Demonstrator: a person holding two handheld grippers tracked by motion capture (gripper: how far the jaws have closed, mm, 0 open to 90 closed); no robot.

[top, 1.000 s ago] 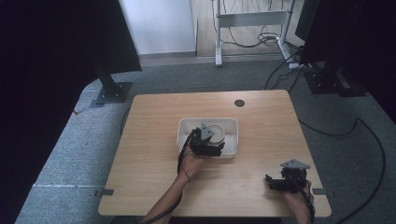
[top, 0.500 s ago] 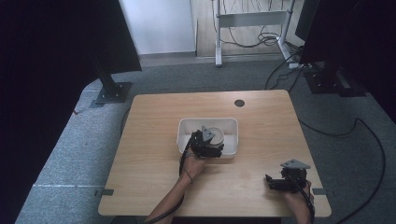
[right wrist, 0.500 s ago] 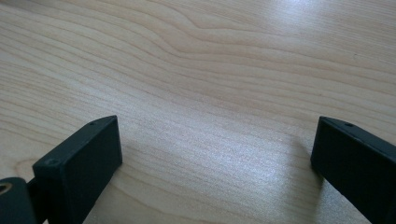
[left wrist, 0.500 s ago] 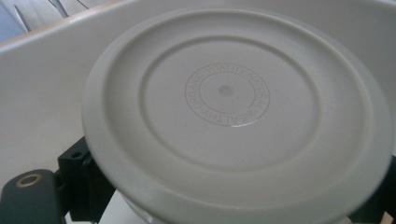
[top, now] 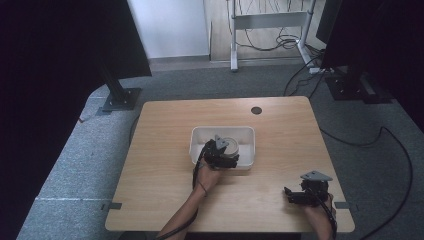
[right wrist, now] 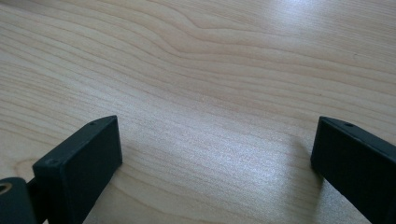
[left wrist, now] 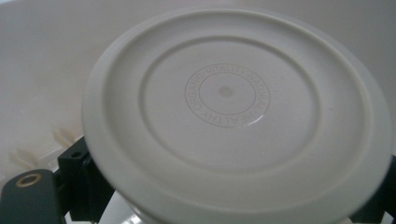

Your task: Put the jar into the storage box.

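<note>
A white rectangular tray (top: 200,135) sits at the middle of the wooden table (top: 280,130). Inside it is a round white tub with a ribbed lid (top: 232,144). My left gripper (top: 226,152) reaches over the tray's near wall and is shut on that tub. In the left gripper view the lid (left wrist: 233,107) bears a ring of embossed letters, and a black jaw shows at either lower corner beside it. My right gripper (top: 291,193) rests low at the table's near right corner, pointing left. It is open (right wrist: 215,154), with bare wood between its fingers (right wrist: 79,158).
A small dark round hole (top: 256,110) marks the table's far side. Beyond the table are a black stand base (top: 120,97) at the left, a white desk frame (top: 265,25) with cables, and dark equipment (top: 355,75) at the right on grey carpet.
My left gripper has edged slightly right and farther into the tray around the tub. The right gripper has stayed still.
</note>
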